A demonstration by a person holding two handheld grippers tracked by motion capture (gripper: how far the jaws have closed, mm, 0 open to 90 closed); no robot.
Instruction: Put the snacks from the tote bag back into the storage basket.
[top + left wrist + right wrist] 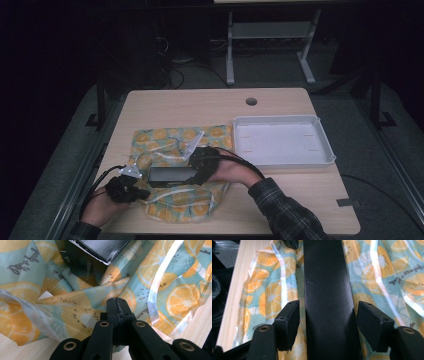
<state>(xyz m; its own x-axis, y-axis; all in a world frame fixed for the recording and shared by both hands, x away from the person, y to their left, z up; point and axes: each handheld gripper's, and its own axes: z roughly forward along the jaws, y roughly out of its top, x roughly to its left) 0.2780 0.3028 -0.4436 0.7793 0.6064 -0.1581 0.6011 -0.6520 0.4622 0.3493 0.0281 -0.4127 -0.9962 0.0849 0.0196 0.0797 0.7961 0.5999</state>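
Here, your inventory of the tabletop (280,197):

Box (172,175): long, black, lying flat on the bag near your edge, its length running left to right in the high view. In the right gripper view it runs straight up between the two jaws.

Bag (165,142): thin plastic printed with orange slices on pale blue, rumpled, spread under and around the box.

Your right gripper (200,165): at the box's right end. Its jaws stand apart, one on each side of the box, with a narrow gap showing on both sides, so the pads do not press on it.

Your left gripper (131,186): at the bag's left front corner, just beside the box's left end. In the left gripper view (117,312) its jaws are pressed fully together; bag film lies right around the tips, but you cannot tell whether any is pinched.

Tray (327,147): white, shallow, to the right of the bag, apart from both grippers.
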